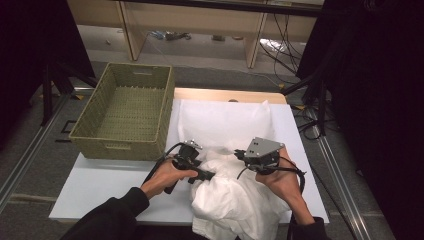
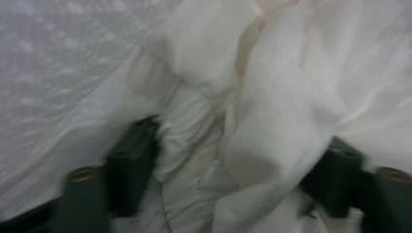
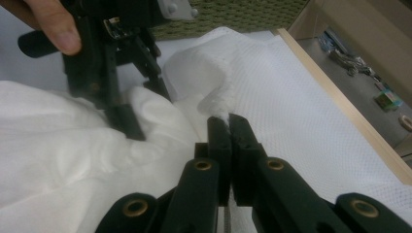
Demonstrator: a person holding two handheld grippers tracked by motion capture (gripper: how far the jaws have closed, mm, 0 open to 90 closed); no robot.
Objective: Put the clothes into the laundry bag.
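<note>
My right tongs (image 3: 228, 127) pinch a fold of the crumpled white cloth (image 1: 230, 200) on the table (image 1: 100, 185). My blurred left tongs (image 2: 233, 165) stand apart, cloth bunched between, hiding their tips.

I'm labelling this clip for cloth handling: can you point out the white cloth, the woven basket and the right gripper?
white cloth (image 1: 235, 200), high view, on the bunched folds near the table's front edge.
woven basket (image 1: 82, 131), high view, on its near left rim.
right gripper (image 3: 228, 125), right gripper view, at the jaw tips pinching a cloth edge.
</note>
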